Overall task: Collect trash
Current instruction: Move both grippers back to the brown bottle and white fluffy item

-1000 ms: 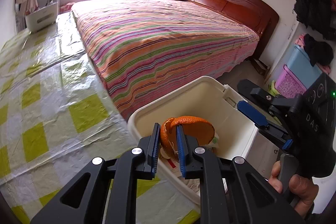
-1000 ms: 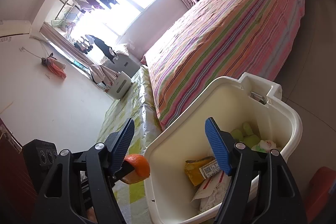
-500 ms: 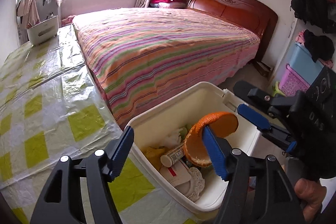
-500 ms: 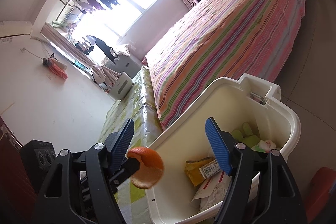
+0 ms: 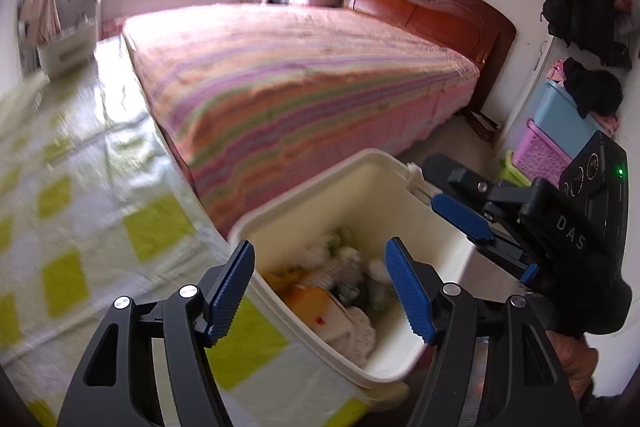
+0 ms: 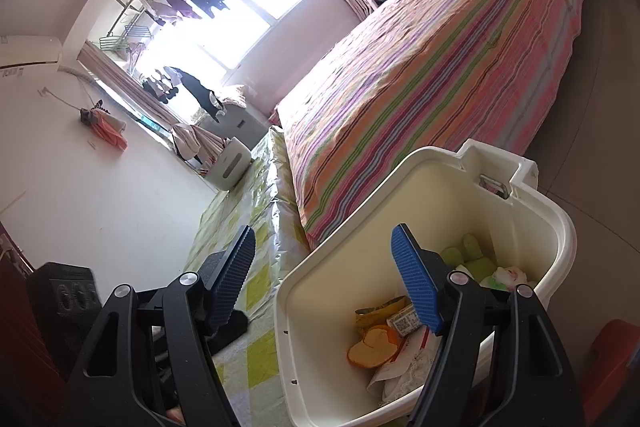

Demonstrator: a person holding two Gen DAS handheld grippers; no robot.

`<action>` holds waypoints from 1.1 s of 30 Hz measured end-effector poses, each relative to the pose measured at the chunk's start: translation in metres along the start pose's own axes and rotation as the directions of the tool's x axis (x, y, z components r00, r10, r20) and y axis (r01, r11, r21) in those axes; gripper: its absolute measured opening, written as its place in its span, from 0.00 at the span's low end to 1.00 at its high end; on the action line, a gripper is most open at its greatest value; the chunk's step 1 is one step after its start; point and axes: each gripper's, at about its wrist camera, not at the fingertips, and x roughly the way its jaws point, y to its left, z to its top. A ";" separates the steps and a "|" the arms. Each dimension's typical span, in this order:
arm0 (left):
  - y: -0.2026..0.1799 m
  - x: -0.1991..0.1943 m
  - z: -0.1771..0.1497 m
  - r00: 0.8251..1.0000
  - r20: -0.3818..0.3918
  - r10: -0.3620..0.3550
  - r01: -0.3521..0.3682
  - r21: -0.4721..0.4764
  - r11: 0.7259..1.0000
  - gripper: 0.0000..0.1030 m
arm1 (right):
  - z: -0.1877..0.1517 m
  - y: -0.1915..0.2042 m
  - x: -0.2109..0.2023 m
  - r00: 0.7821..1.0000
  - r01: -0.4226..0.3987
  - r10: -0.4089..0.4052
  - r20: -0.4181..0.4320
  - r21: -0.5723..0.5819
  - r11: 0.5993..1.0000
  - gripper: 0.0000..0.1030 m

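Nearest, we see the left gripper (image 5: 320,287) at lower centre, jaws spread and empty. The right gripper (image 6: 324,279) is likewise spread and empty. The right view shows us the orange peel (image 6: 374,347) resting among wrappers in the white bin (image 6: 560,227), lower right; the blurred left view hides it. Beyond, the striped bed (image 5: 300,87).

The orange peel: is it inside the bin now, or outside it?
Inside. In the right wrist view the orange peel lies among wrappers at the bottom of the bin, and nothing grips it.
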 end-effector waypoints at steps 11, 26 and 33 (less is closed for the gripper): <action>0.054 -0.055 0.006 0.973 0.165 0.164 -0.150 -0.095 0.984 0.64 | -0.009 0.021 0.013 0.999 -0.034 0.032 -0.042 -0.044 0.998 0.70; 0.201 -0.155 -0.026 0.851 0.184 0.492 -0.389 -0.407 0.826 0.64 | -0.044 0.072 0.052 0.984 -0.093 0.068 -0.163 -0.152 0.984 0.70; 0.275 -0.199 -0.054 0.806 0.145 0.574 -0.395 -0.591 0.703 0.64 | -0.065 0.091 0.072 0.974 -0.109 0.064 -0.218 -0.199 0.974 0.70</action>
